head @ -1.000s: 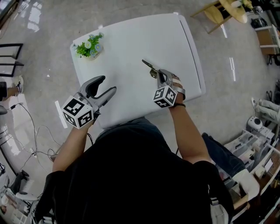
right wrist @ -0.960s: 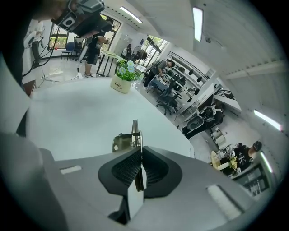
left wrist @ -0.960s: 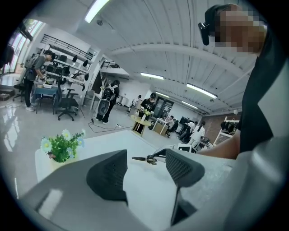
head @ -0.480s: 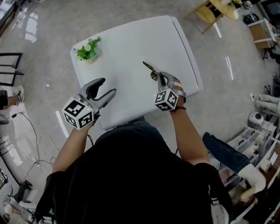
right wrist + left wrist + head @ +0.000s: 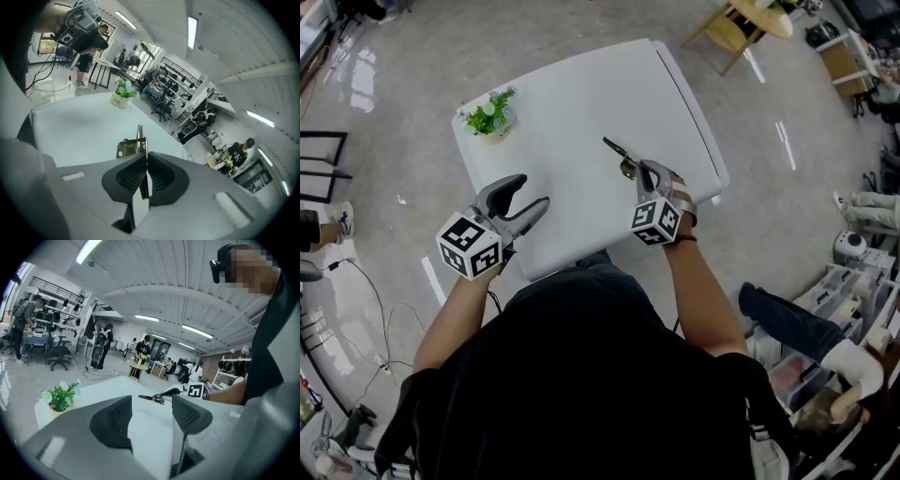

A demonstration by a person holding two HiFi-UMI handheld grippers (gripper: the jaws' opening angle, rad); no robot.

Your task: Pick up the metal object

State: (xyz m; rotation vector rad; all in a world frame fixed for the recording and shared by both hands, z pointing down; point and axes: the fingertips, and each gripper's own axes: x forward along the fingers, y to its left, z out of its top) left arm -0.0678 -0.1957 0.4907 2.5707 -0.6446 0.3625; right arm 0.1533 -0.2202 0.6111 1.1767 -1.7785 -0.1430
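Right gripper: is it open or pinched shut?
Shut. The right gripper has both pads pressed on the thin metal object, which sticks out past them above the white table.

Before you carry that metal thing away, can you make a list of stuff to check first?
1. Right hand-held gripper shut on the metal object: ok, both pads pinch it.
2. Enough of it in the grip: cannot tell; a long part sticks out past the tips, so it might swing.
3. Left hand-held gripper out of the way: ok, open, empty and off to the side.
4. Plant away from the path: ok, it sits at the far left corner of the table.
5. Metal object clear of the table top: cannot tell.
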